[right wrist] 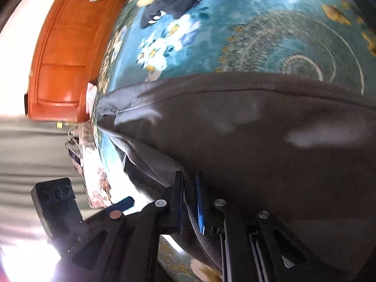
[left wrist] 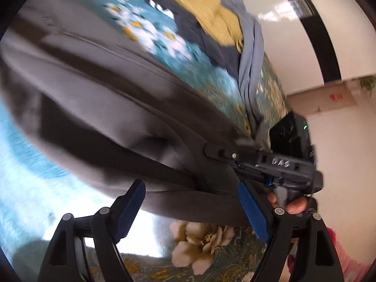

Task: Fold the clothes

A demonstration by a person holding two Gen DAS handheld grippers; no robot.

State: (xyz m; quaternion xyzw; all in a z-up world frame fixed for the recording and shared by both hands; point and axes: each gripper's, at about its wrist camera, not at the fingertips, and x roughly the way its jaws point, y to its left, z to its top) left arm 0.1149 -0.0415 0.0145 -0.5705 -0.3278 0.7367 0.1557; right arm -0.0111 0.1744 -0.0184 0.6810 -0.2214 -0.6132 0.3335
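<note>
So right gripper (right wrist: pixel 190 202) is pinching the grey garment's (right wrist: pixel 258 141) edge at bottom center, while left gripper (left wrist: pixel 192 209) is hanging spread wide.

A dark grey garment (left wrist: pixel 98 98) lies spread over a teal floral bedspread (right wrist: pixel 246 30), seams running along its length, its near edge pinched into a fold. Farther back sits a heap of clothes (left wrist: pixel 211 23): a mustard piece on navy and pale blue ones.

Your dark grey fabric garment (left wrist: pixel 98 108) lies spread along the near edge of the teal floral-covered bed (left wrist: pixel 206 80); the heap of yellow, navy and blue clothes (left wrist: pixel 211 18) sits behind it, at the far edge.
</note>
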